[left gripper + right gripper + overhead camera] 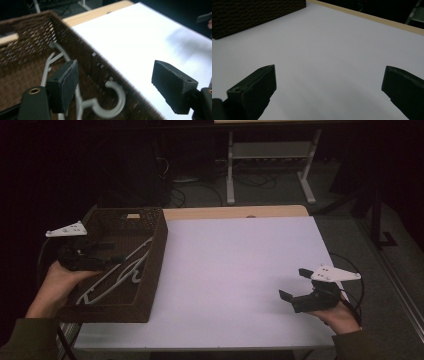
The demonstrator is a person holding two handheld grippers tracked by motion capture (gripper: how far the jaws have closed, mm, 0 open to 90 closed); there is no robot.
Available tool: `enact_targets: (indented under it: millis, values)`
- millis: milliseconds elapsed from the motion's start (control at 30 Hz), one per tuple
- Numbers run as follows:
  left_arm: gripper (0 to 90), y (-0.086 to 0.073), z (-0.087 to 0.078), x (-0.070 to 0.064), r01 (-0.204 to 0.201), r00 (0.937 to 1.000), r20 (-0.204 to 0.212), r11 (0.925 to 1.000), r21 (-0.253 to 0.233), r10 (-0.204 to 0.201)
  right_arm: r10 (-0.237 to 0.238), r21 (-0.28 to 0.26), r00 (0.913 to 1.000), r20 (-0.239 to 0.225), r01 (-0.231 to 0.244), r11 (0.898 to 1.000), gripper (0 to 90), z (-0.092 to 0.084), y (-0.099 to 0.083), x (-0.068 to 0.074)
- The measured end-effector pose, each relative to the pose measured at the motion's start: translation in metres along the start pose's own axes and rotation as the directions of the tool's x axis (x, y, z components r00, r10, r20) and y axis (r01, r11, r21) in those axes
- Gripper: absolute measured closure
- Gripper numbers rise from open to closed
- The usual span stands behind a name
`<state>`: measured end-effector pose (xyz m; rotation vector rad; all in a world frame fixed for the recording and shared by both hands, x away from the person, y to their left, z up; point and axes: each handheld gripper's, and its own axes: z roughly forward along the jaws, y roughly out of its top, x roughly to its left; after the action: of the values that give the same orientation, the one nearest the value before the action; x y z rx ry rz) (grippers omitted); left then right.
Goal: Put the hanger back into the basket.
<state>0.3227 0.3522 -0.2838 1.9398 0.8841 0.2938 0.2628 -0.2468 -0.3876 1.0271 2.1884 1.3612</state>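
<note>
Item, nearest the lens: left gripper (113,86), two black jaws standing wide apart with nothing between the pads; one pad (65,85) hangs inside the basket, the other over the white table top. No grip on anything.

Item, principal: white plastic hangers (117,272), lying loose and overlapped on the basket floor, long arms running diagonally. In the left gripper view one hook (110,100) curls just under the near pad, close against the basket's inner wall. Judged to have been laid here for storage; the open jaws above suggest a release or a fresh reach, which of the two cannot be told.

Item: brown woven basket (159,252), rectangular, open-topped, set at the left edge of the table with its long side parallel to the table's side, within easy reach of the left hand (52,285).

Item: table (240,270), white surface with a wooden strip along the far edge.

Item: right gripper (295,285), held low over the table's right near corner, well apart from the basket, jaws spread wide and empty; judged idle, kept clear of the work.
</note>
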Motion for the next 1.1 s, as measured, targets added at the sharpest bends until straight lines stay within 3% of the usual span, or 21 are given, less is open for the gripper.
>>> enact_targets:
  millis: [300,400,567,800,967,1000,1100]
  values:
    - [13.6,0.006,0.016,-0.025,-0.036,0.9982,0.045,0.9956,-0.087,0.040,0.010,-0.054,0.9999,-0.009,-0.010,0.998,0.0,-0.004,0.015,0.001]
    - [10.2,0.008,0.023,-0.035,-0.043,0.9968,0.061,0.9908,-0.129,0.051,0.007,-0.089,0.9998,-0.017,-0.008,0.996,0.0,-0.006,0.024,0.003]
    - [6.2,0.008,0.035,-0.048,-0.049,0.9946,0.083,0.9861,-0.159,0.063,0.004,-0.123,0.9998,-0.020,-0.006,0.992,0.0,-0.007,0.033,0.004]
    - [2.8,0.005,0.050,-0.061,-0.039,0.9908,0.117,0.9721,-0.231,0.068,-0.010,-0.174,0.9995,-0.030,0.005,0.985,0.0,-0.007,0.052,0.007]
    - [2.7,0.001,0.057,-0.065,-0.027,0.9891,0.133,0.9674,-0.252,0.062,-0.012,-0.187,0.9993,-0.034,0.005,0.982,0.0,-0.005,0.059,0.009]
    - [2.8,-0.001,0.059,-0.067,-0.024,0.9883,0.138,0.9622,-0.271,0.064,-0.005,-0.191,0.9993,-0.038,-0.003,0.982,0.0,-0.005,0.062,0.010]
    - [2.7,-0.003,0.061,-0.068,-0.021,0.9877,0.142,0.9577,-0.287,0.065,-0.009,-0.202,0.9992,-0.040,0.000,0.979,0.0,-0.005,0.065,0.010]
